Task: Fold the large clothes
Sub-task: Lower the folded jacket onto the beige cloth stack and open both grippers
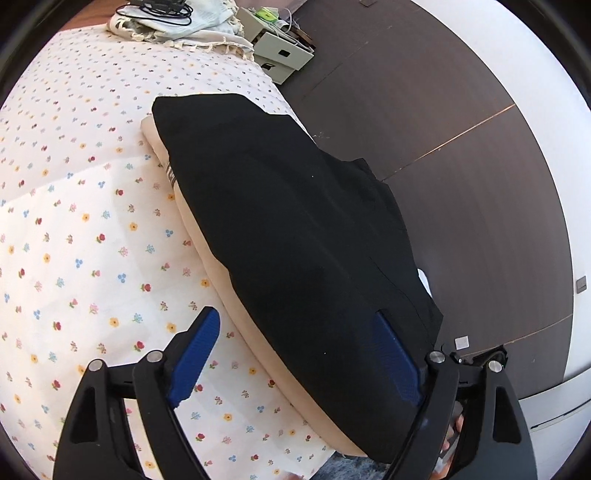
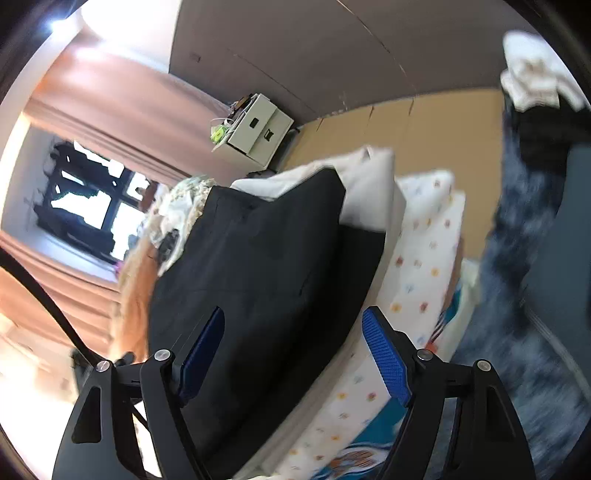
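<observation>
Black fabric fills the middle of both views: a folded black garment [image 1: 288,229] lying on top of a cream folded piece [image 1: 207,236], both on a bed with a white flowered sheet [image 1: 74,221], close to the bed's edge. The left wrist view is the sharp one, and it shows the left gripper [image 1: 295,325] with its blue pads spread wide, one finger [image 1: 195,354] over bare sheet and the other resting against the near end of the black garment, nothing pinched. It also shows a pile of pale fringed cloth [image 1: 177,26] with a black cable on it at the far end of the bed, which the other view only gives as a blur. The right wrist view is tilted and smeared but adds stuff the left one doesn't have: a window [image 2: 88,199] with pinkish curtains [image 2: 110,110], a tan floor, a shaggy dark blue rug [image 2: 517,258], and a teal printed layer [image 2: 369,443] under the flowered sheet at the mattress edge. There the right gripper [image 2: 295,317] also has its fingers spread apart, the black garment [image 2: 258,266] lying between them but not squeezed, cream fabric [image 2: 369,184] poking out beyond it. Both views catch a small white drawer unit [image 1: 284,55] against a dark brown panelled wall [image 1: 443,129].
</observation>
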`<action>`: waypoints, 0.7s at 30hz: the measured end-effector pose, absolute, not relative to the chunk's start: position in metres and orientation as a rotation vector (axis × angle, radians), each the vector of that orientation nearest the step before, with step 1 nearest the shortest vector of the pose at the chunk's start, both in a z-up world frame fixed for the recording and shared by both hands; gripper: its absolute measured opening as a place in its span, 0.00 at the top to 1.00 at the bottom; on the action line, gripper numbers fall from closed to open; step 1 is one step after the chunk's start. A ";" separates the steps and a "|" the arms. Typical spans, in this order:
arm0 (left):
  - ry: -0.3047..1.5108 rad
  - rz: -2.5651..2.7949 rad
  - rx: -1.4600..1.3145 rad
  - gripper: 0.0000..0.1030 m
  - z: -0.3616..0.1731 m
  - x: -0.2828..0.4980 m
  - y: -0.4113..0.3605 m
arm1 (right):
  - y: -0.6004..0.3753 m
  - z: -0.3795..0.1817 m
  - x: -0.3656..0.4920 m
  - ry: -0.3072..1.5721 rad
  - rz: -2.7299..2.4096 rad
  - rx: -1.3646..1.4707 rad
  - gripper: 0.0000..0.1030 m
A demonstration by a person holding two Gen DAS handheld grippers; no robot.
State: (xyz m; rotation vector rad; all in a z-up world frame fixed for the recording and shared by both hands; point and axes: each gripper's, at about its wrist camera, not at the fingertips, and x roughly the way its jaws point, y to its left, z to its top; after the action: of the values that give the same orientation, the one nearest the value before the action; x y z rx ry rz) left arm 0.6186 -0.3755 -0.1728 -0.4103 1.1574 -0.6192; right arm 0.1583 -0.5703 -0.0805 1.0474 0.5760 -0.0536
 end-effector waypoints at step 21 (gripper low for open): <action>1.142 -0.616 -0.423 0.40 -0.178 0.636 -0.395 | -0.575 -0.094 0.209 0.581 0.009 1.065 0.54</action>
State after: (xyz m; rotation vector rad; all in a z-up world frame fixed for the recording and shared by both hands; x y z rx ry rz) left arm 0.6361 -0.3946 -0.1782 -0.4230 1.1420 -0.6164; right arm 0.2091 -0.5754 -0.0937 1.0653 0.5809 0.0094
